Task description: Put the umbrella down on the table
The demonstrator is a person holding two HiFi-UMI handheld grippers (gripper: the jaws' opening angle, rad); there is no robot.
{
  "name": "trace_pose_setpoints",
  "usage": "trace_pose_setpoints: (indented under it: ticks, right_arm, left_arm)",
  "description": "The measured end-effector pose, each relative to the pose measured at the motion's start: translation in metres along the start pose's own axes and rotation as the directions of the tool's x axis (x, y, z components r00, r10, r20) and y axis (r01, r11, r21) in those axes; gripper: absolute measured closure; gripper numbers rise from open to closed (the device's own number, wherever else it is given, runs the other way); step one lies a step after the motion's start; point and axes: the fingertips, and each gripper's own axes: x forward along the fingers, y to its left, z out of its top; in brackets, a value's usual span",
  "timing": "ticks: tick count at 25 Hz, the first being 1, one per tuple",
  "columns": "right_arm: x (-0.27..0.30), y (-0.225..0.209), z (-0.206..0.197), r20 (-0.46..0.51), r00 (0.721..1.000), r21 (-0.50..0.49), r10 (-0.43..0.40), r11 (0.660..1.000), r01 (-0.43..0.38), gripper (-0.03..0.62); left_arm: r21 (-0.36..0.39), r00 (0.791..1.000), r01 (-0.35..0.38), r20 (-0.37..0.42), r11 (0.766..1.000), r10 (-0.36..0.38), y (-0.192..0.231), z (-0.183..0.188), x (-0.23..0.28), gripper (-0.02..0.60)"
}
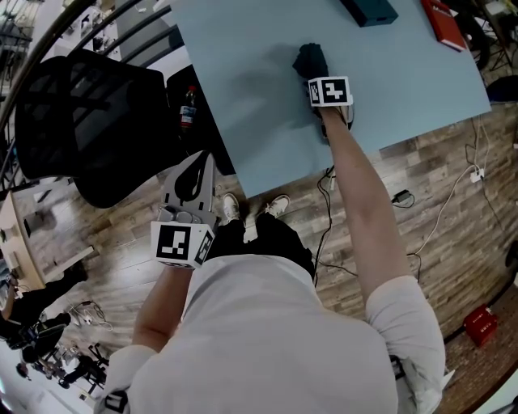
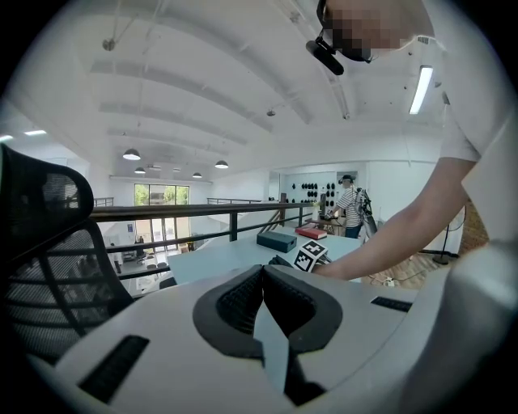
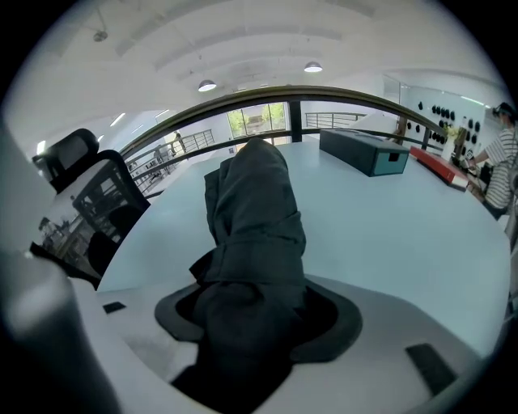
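The folded black umbrella [image 1: 310, 59] lies low over the light blue table [image 1: 243, 97], near its front right part. My right gripper [image 1: 317, 75] reaches down onto the umbrella's near end. In the right gripper view the umbrella [image 3: 255, 226] fills the gap between the jaws of the right gripper [image 3: 255, 301], and its strapped body points away across the tabletop. Whether its far end touches the table I cannot tell. My left gripper [image 1: 201, 160] hangs off the table's front left corner, jaws together and nothing in them; its tips [image 2: 262, 272] meet.
A teal box [image 1: 368, 10] and a red book [image 1: 443, 23] lie at the table's far right. A black mesh chair [image 1: 89, 121] stands left of the table, a bottle [image 1: 188, 107] beside it. Cables [image 1: 453, 194] run over the wooden floor.
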Motion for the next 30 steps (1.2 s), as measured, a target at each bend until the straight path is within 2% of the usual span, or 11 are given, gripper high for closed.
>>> trace_pose_setpoints:
  ticks: [5,14,17,21,25,30]
  right_arm:
    - [0.0,0.005,-0.003,-0.033,0.999,-0.081,0.018,0.996,-0.021,0.318]
    - [0.0,0.022,-0.002,0.005,0.997,-0.048,0.072,0.996,-0.071,0.205]
    - [-0.011,0.018,0.004,0.057,0.998,-0.028,0.04,0.999,-0.038,0.198]
    - [-0.025,0.022,0.008,0.122,0.992,-0.059,-0.014,0.998,0.021,0.198]
    - [-0.039,0.033,0.009,0.145,0.989,-0.065,-0.016,0.998,0.025,0.198]
    - [-0.055,0.027,0.006,0.182,0.982,-0.028,-0.046,0.998,0.052,0.2]
  left_arm:
    - [-0.011,1.0,-0.001,-0.003,1.0,0.001,-0.001,-0.003,-0.006,0.558]
    - [-0.017,1.0,-0.002,-0.01,1.0,0.002,0.0,-0.009,-0.02,0.558]
    - [-0.024,1.0,0.002,-0.012,1.0,-0.002,0.001,-0.012,-0.025,0.558]
    - [-0.019,1.0,0.025,-0.001,0.999,-0.025,-0.002,-0.012,-0.028,0.558]
    - [-0.025,0.998,0.058,0.008,0.998,-0.058,-0.007,-0.014,-0.032,0.558]
    - [-0.024,0.996,0.085,0.031,0.996,-0.084,-0.01,-0.011,-0.033,0.558]
